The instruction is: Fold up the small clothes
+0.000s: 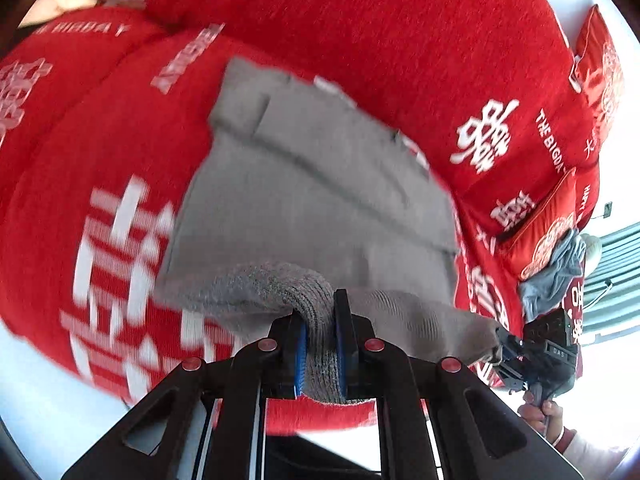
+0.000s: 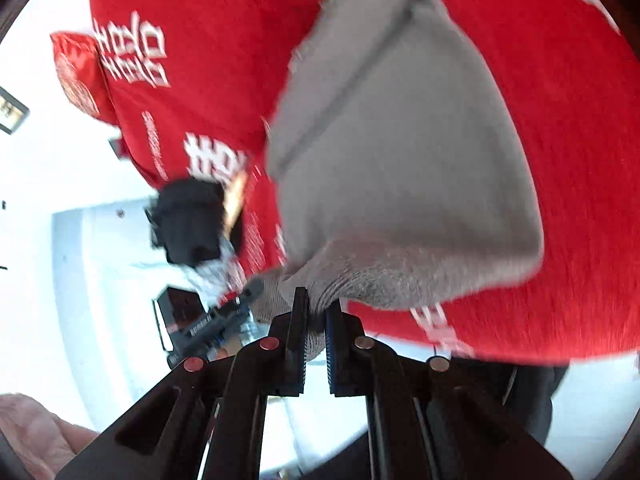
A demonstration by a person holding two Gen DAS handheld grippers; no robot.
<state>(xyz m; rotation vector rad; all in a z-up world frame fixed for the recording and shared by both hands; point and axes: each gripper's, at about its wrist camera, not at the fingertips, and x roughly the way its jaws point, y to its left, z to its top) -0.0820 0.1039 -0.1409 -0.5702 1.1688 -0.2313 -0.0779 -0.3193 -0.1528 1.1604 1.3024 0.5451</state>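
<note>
A small grey garment (image 1: 312,184) with a ribbed waistband lies spread on a red sofa cover. My left gripper (image 1: 320,308) is shut on the ribbed waistband edge, bunched between its jaws. My right gripper (image 2: 316,308) is shut on another part of the same waistband; the grey garment (image 2: 400,152) stretches away from it. The right gripper also shows in the left wrist view (image 1: 516,352) at the waistband's right end, held by a hand. The left gripper shows blurred in the right wrist view (image 2: 224,316). Both views are motion-blurred.
The red sofa cover (image 1: 360,32) with white characters fills the background. Red cushions (image 1: 600,76) lean at the right, with a blue-grey cloth (image 1: 556,272) below them. A dark blurred object (image 2: 192,220) is at the sofa's edge. White floor lies beyond.
</note>
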